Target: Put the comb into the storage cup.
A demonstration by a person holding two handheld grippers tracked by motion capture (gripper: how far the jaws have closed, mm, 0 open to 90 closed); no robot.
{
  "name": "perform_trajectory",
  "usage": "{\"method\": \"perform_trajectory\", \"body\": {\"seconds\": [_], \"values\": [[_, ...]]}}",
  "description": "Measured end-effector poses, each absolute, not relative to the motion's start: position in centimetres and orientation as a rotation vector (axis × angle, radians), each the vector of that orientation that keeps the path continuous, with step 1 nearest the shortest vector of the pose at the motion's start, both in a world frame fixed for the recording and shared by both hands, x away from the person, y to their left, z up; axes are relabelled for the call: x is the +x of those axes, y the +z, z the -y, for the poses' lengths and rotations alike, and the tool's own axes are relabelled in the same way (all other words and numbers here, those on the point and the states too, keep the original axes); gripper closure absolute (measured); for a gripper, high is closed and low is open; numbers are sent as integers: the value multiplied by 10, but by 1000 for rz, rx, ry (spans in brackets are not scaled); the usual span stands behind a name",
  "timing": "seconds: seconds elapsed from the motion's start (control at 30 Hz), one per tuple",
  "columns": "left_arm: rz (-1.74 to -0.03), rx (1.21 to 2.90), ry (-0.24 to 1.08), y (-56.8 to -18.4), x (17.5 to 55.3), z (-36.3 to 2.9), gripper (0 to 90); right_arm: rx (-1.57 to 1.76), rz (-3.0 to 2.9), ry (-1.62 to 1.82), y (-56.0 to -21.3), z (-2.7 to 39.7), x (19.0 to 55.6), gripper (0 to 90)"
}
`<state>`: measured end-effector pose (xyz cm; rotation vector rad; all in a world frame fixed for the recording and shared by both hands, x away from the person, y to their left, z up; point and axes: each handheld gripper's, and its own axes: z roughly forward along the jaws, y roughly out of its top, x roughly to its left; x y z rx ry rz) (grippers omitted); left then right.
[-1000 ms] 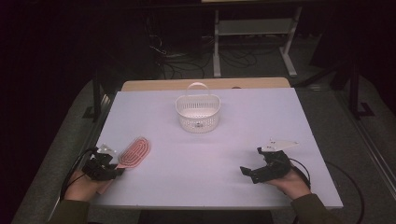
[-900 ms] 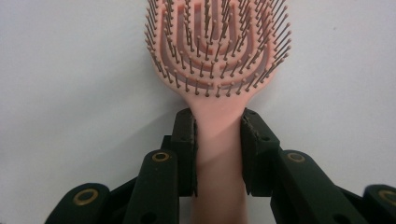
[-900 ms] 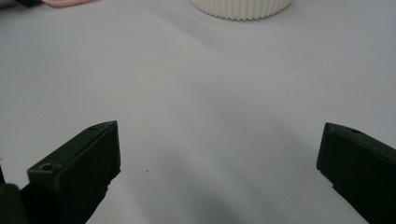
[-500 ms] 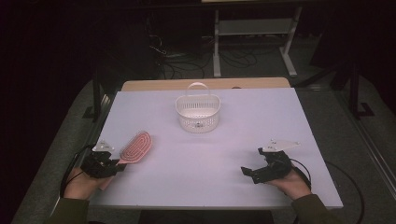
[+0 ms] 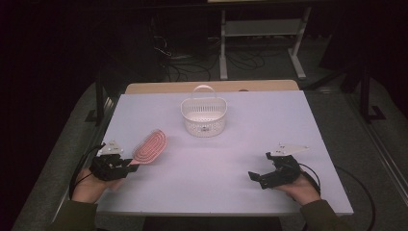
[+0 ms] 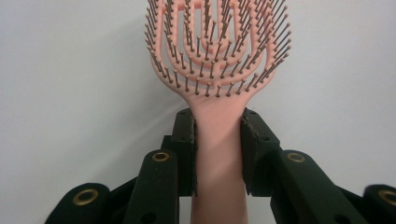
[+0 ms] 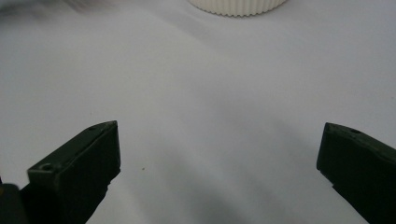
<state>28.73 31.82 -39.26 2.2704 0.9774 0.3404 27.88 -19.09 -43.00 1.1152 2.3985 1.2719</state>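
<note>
Left gripper view: my left gripper [image 6: 218, 154] pinches the brush [image 6: 218, 70] by its handle, head raised off the table [image 5: 288, 120], likely for carrying to the basket [image 5: 204, 115]. Right gripper [image 5: 267, 175] rests wide apart, idle.

The brush [image 6: 218, 65] looks like smooth pink plastic with a slight sheen, its thin bristles darker at the tips. The basket [image 5: 203, 115] is white ribbed plastic. The fingers [image 6: 183, 154] are matt black with brass-coloured rivets. The surface [image 5: 231, 159] is matt, smooth white.
</note>
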Motion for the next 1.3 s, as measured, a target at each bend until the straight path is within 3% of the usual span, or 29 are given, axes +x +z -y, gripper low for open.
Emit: {"method": "perform_trajectory", "body": {"seconds": [1.3], "values": [[-711,2219,256,-389,305,-240,702,1099,-2395,1292,-428,191,277,0]]}}
